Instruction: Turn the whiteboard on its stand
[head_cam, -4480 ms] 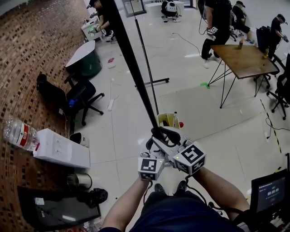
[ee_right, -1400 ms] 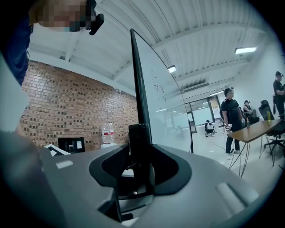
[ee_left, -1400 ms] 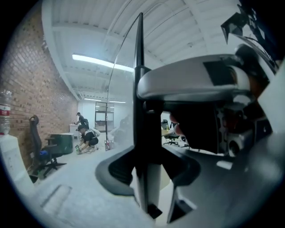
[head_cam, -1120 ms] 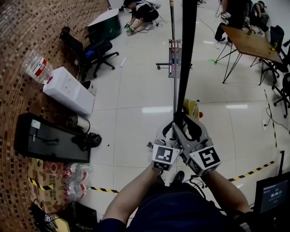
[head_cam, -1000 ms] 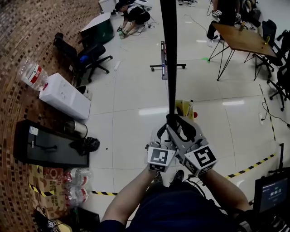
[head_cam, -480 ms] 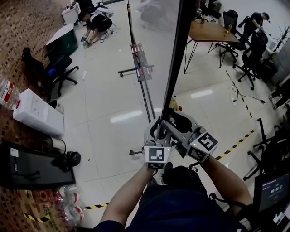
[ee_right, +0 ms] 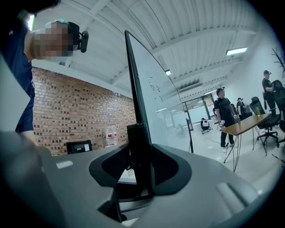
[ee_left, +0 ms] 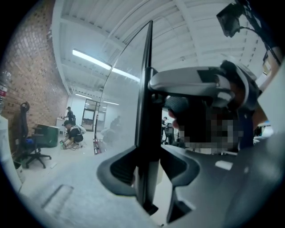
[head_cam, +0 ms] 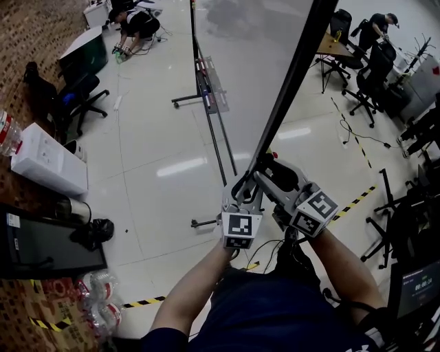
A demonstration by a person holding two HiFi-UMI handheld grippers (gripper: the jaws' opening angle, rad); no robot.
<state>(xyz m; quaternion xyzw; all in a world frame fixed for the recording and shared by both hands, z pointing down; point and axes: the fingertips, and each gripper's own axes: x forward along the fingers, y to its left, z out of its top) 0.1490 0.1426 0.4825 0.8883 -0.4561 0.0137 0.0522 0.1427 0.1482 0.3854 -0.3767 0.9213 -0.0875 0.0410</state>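
Observation:
The whiteboard [head_cam: 247, 69] is seen almost edge-on, its black frame edge [head_cam: 289, 89] slanting from the top right down to my hands. Its stand's upright [head_cam: 213, 130] and pen tray [head_cam: 206, 77] show behind the pale board face. Both grippers clamp that frame edge side by side. The left gripper [head_cam: 242, 192] is shut on the black edge [ee_left: 144, 89], its jaws [ee_left: 144, 173] having just closed tighter. The right gripper [head_cam: 269, 172] is shut on the same edge [ee_right: 133, 80], which fills the gap between its pads [ee_right: 140, 164].
A white dispenser box [head_cam: 48, 161], a black office chair [head_cam: 69, 103], a dark monitor [head_cam: 41, 247] and packed bottles [head_cam: 96, 316] line the brick wall. Yellow-black floor tape [head_cam: 357, 201] lies at the right. A crouching person [head_cam: 137, 20], a table and chairs [head_cam: 344, 55] stand farther off.
The board has swung round with both grippers on its edge. In the head view the edge now leans to the upper right, and the room has swept past behind it.

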